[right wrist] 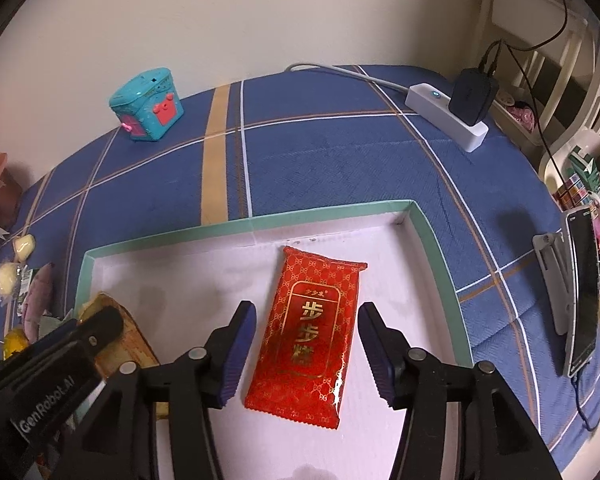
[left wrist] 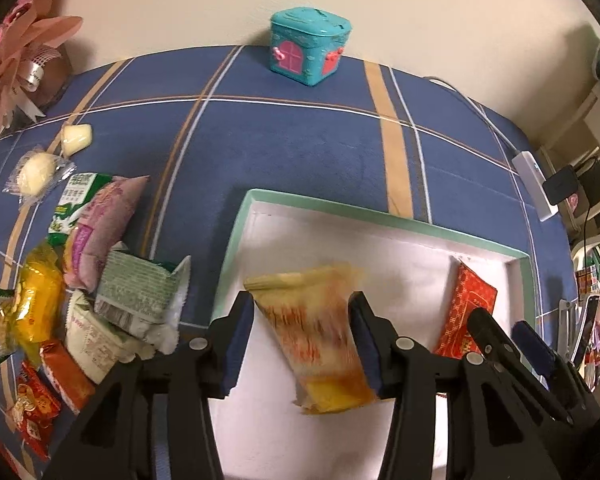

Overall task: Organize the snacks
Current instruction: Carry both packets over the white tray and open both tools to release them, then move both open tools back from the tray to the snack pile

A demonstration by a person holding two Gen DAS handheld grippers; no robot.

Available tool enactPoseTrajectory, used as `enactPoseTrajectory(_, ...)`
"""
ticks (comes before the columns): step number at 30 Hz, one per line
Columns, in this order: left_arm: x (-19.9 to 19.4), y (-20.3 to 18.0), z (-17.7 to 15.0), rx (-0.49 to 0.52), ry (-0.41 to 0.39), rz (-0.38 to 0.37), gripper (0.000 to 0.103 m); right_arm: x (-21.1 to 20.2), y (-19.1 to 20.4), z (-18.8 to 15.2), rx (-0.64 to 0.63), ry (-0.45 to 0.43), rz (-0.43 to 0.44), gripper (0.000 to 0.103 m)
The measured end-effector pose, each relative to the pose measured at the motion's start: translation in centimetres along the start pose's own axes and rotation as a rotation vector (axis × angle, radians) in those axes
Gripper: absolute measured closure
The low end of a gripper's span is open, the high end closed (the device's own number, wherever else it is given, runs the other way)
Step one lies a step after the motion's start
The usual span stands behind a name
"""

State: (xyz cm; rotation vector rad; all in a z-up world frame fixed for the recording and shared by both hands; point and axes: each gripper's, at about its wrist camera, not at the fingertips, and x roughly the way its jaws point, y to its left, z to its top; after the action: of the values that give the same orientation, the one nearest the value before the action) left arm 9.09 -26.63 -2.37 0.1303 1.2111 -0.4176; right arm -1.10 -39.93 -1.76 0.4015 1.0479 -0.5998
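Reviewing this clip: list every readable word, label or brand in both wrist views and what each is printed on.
"GenRobot.AI": on the left tool's black body, seen in the right wrist view.
"步步糕": gold characters on the red packet in the tray.
Small line above them: too small.
Print on the piled snacks: blurred, unreadable.

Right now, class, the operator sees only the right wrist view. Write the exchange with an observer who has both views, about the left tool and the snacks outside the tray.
Operator: What is between the left tool's pads?
Observer: A blurred yellow-orange packet sits between the left tool's pads, above the tray. There is a gap at the pad on the picture's left, so it is not clamped.
Operator: Which snacks outside the tray am I missing?
Observer: In the pile left of the tray there is a green-white packet. Nearer the camera lie an orange packet and a small red packet.
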Motion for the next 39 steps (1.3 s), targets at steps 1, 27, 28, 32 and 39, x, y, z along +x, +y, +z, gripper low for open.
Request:
enactPoseTrajectory(1,-0.1,0.2,0.0,-0.005,0.000,0.007,0.039,-0.1,0.1,0.0,0.000,0.000,0.004,0.039)
enactPoseTrajectory(27,-2.8,5.6,-2.4,-0.113,-0.077,0.050,0.001,-1.5,0.3,-1.8,-0.010,0.035,0.050,0.000)
enactPoseTrajectory(28,-3.1,5.7,-2.6,-0.110,-0.084,0.045,0.001,-1.8,0.4,-2.0,-0.009,0.033,0.057,0.000)
enactPoseTrajectory(32,-4.2,5.7,-3.0,-0.084,-0.105,0.069,0.001,-2.8,0.6,-2.6,-0.006,0.022,0.078,0.000)
enactPoseTrajectory(39,-5.3,6.8,-4.1,-0.064,-0.090,0.129,0.001,-4.2,1.5,-3.5,-0.033,-0.004,0.106,0.000)
